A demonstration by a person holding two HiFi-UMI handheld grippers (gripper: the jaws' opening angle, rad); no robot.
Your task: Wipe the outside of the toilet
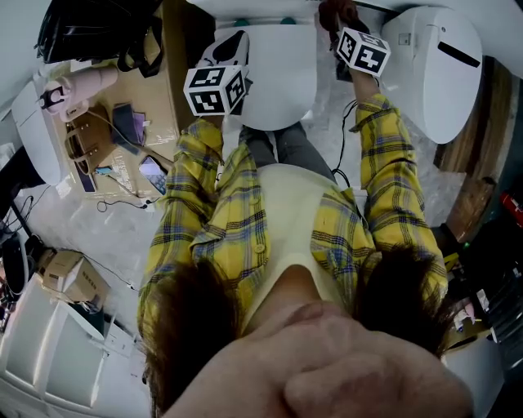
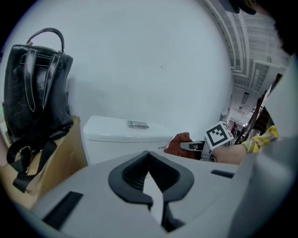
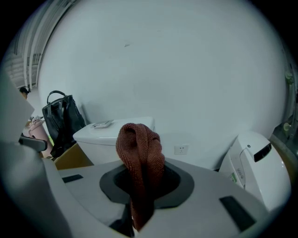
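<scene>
A white toilet stands in front of me, its closed lid [image 1: 278, 73] at the top middle of the head view and its tank [image 2: 125, 137] against the wall. My right gripper [image 3: 139, 186] is shut on a reddish-brown cloth [image 3: 139, 158] that sticks up out of the jaws and folds over. In the head view this gripper [image 1: 333, 24] is held at the toilet's right rear with the cloth [image 1: 337, 10]. My left gripper [image 2: 149, 155] is shut with nothing in it and hovers over the left of the lid [image 1: 235, 41]. From there I see the cloth [image 2: 178, 144] beside the tank.
A black backpack [image 2: 35, 88] rests on a cardboard box [image 2: 60, 158] left of the toilet. A second white fixture [image 1: 441, 65] stands to the right. A wall socket [image 3: 180, 149] is behind the tank. Cables, boxes and small items lie on the floor [image 1: 122, 147] at left.
</scene>
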